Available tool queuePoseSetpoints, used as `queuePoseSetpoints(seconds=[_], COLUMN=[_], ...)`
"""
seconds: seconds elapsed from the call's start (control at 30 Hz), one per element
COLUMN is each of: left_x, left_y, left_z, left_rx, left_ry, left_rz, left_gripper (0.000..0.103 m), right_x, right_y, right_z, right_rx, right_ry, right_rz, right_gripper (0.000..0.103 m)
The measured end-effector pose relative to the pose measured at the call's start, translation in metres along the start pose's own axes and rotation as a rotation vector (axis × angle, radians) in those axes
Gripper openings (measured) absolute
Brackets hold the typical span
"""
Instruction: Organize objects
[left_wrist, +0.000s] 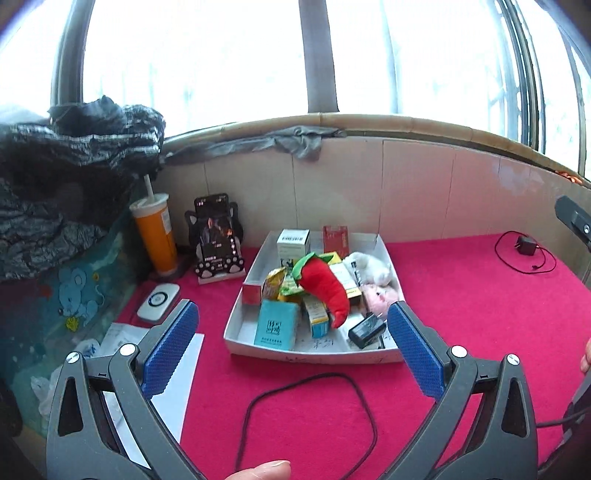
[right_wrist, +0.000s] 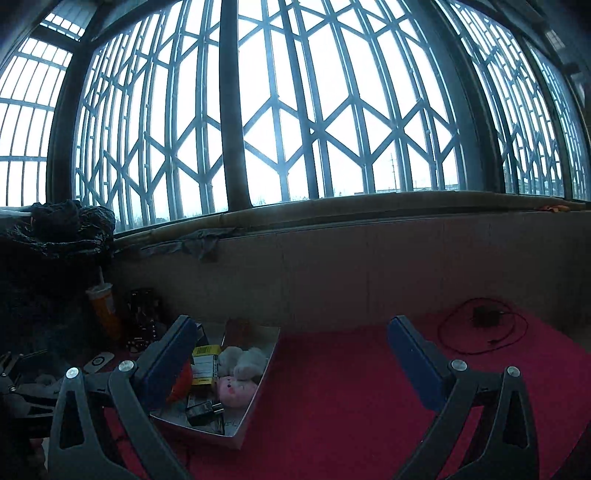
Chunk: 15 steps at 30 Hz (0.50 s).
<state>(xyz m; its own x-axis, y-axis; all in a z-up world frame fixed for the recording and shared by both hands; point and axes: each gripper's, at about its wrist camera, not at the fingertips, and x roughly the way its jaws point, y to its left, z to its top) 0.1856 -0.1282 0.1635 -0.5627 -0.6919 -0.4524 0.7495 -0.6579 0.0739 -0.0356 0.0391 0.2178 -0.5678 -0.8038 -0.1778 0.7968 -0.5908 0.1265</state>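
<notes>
Ahead of your left gripper (left_wrist: 293, 341), the white tray (left_wrist: 236, 314) sits on the red cloth (left_wrist: 461, 314), crowded with small boxes, a red chili plush (left_wrist: 325, 288) and a black adapter (left_wrist: 365, 328). Both claws are spread wide, pinching nothing. Your right gripper (right_wrist: 291, 360) has the tray off to its left, so the left seems nearer. The chili's long axis probably slants across the tray.

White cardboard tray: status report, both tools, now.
Left tool open, empty. Right tool open, empty. White cardboard tray full, red plush chilli on top. Black cable loops before it.
</notes>
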Motion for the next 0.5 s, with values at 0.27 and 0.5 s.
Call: queuePoseSetpoints(seconds=[0.27, 0.5], left_x=[-0.016, -0.001], left_y=[-0.022, -0.034], left_z=[0.018, -0.008], left_rx=[-0.048, -0.058], left_ry=[0.005, 0.101], left_rz=[-0.005, 0.024], left_gripper=[0.103, 0.103], right_x=[-0.062, -0.085], right_y=[-0.049, -0.068], right_z=[0.002, -0.015], right_rx=[0.104, 0.114], right_ry=[-0.053, -0.026], right_rz=[-0.086, -0.158], right_gripper=[0.103, 0.103])
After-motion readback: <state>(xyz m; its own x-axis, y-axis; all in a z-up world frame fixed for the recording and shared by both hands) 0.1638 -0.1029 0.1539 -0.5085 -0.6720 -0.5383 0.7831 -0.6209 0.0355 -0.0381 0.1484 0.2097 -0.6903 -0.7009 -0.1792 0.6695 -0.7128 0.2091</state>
